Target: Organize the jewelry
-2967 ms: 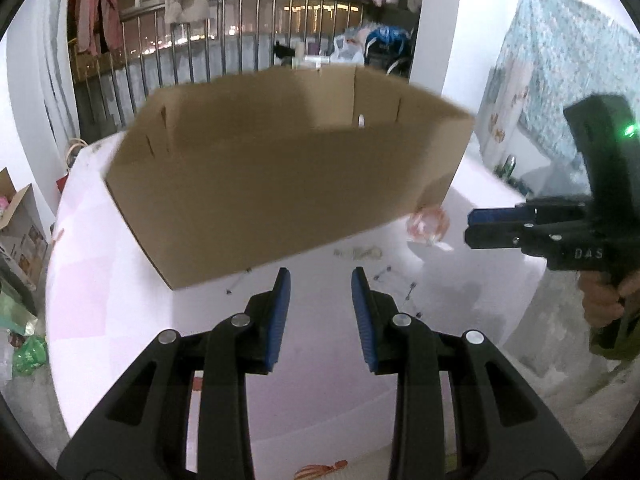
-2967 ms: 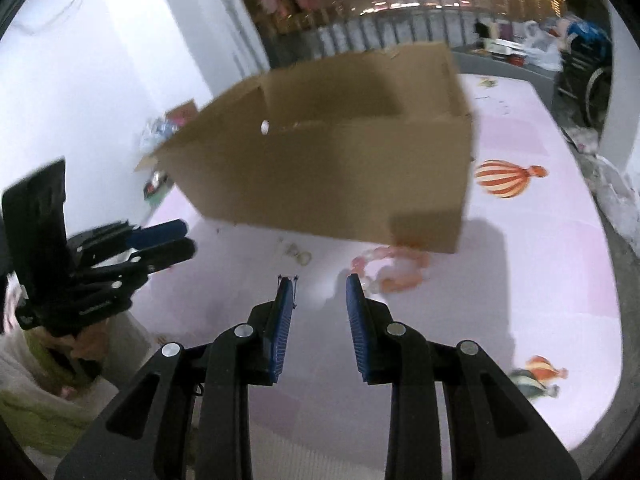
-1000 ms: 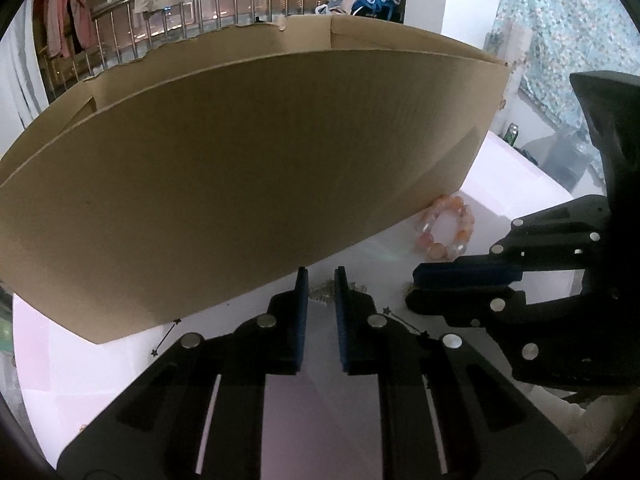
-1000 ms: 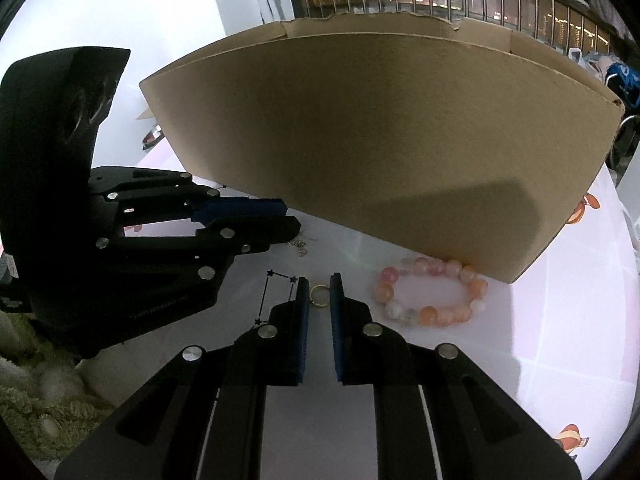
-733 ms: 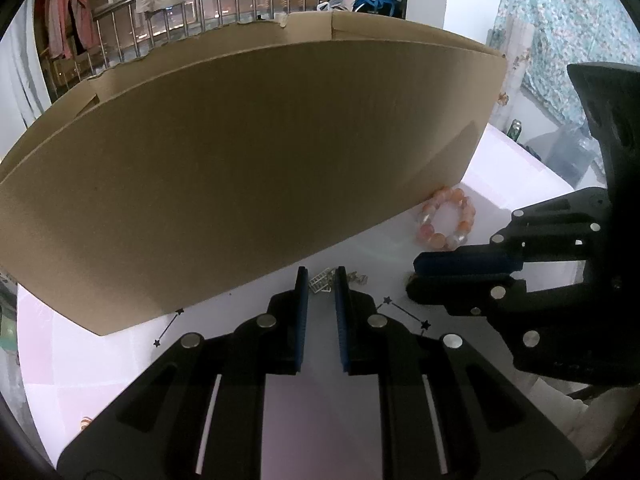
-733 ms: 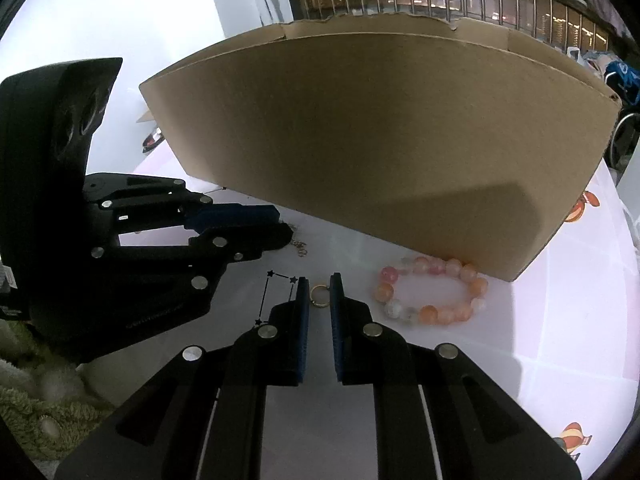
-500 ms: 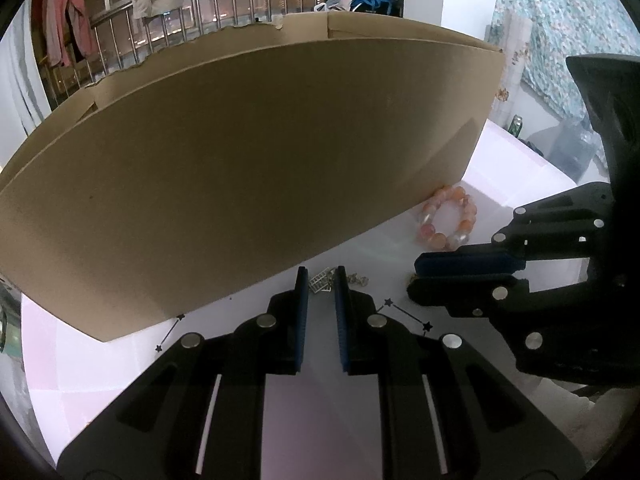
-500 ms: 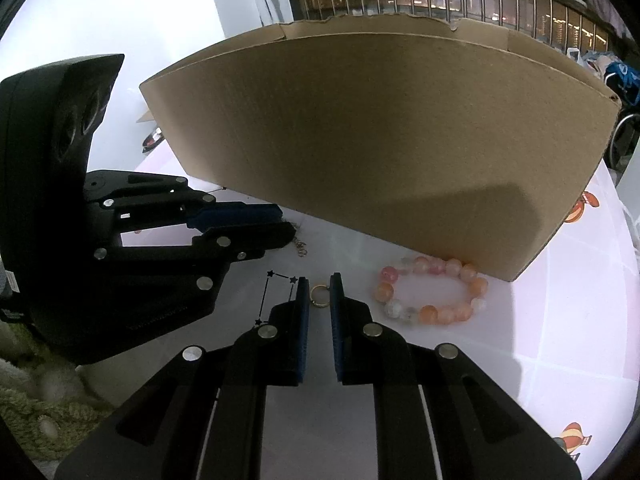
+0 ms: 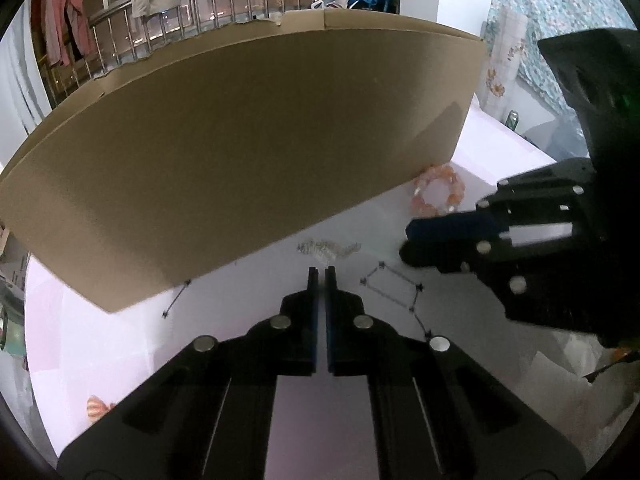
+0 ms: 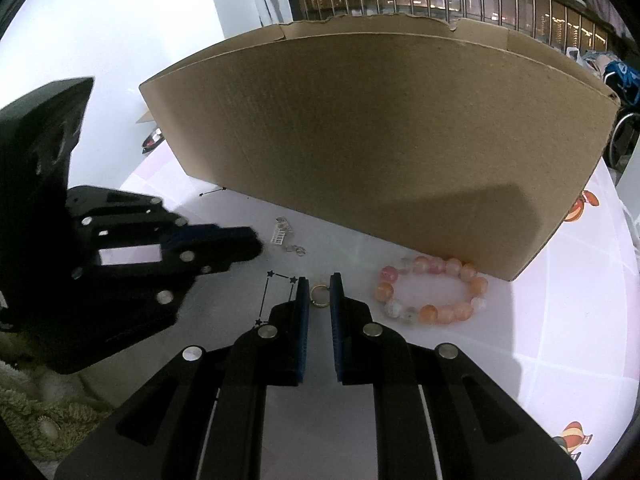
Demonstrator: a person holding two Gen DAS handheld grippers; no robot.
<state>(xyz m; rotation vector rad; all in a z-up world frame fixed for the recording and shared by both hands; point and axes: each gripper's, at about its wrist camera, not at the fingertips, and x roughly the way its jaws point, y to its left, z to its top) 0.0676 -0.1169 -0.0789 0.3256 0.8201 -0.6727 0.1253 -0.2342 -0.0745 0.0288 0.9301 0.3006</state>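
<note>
A: Where does the jewelry lie?

B: On the pale table [image 10: 520,360], before the box [image 10: 380,140]. The bracelet [image 10: 432,290] lies flat by the box's right corner, its long axis across the right-wrist view. The ring [image 10: 319,295] lies flat between the right gripper's [image 10: 319,294] blue pads. The silver chain [image 9: 328,249] stretches left to right just ahead of the left gripper [image 9: 319,274]. A thin black chain with stars [image 9: 394,292] runs beside it, slanting toward the camera.

A: And the grippers' poses?

B: Both tilt steeply down at the table, side by side, tips near each other. The right one's jaws stand narrow around the ring; whether the pads press it cannot be told. The left one's jaws are all but together, with nothing between them.

A: What has changed?

B: The left jaws have just been closing; a second ago they showed a clear gap, with the silver chain at their tips, and now that chain lies just beyond them. The right gripper is as it was, ring still framed.
</note>
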